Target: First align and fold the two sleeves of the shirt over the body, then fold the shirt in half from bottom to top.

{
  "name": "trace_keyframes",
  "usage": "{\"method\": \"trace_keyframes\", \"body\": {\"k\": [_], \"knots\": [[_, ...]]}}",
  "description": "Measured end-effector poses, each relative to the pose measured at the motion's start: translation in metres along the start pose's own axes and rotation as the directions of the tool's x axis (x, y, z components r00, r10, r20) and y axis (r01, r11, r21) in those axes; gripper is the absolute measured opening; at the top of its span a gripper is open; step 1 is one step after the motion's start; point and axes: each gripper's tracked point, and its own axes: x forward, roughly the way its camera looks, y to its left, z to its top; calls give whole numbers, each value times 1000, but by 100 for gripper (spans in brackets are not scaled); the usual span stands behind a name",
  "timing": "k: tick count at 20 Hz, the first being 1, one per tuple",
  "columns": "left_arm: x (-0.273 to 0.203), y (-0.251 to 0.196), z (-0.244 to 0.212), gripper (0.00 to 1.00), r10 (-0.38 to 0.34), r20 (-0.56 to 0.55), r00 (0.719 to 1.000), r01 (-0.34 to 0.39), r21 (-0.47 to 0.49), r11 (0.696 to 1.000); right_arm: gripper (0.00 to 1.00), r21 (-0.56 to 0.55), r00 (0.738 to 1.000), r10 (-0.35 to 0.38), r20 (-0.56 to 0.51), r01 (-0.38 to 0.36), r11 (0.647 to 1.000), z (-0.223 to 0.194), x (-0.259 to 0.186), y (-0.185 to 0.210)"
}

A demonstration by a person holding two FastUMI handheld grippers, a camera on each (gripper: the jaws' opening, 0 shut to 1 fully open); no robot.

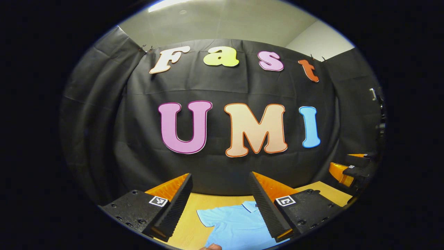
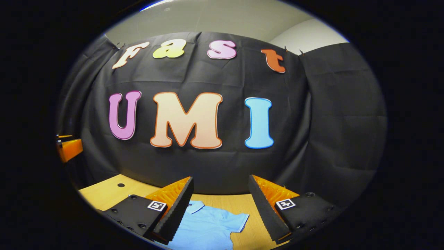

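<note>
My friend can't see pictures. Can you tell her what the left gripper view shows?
A light blue shirt lies flat on a wooden table, sleeves unfolded. The left gripper hangs open above it, and the right gripper is off to the side.

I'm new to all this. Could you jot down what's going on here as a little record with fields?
Garment: light blue shirt with a collar, lying flat
Surface: wooden table
Sleeves: spread out to the sides, not yet folded
Left hand-held gripper: open, raised above the shirt, holding nothing
Right hand-held gripper: open, raised above the shirt, holding nothing
Backdrop: black cloth wall
Progress: folding not started
</note>
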Motion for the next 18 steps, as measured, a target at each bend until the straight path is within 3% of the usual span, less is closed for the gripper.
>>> {"method": "trace_keyframes", "body": {"k": [6,14,18], "knots": [[6,18,-10,96,22,-25,999,-22,2,1000,99,-68,992,-70,-106,63,996,-57,45,-25],[17,34,-19,96,27,-41,999,-27,8,1000,99,-116,975,-103,-198,81,990,-134,90,-41],[23,42,-26,96,42,-56,998,-41,15,999,100,-114,952,-137,-274,109,987,-179,108,-62]]}}
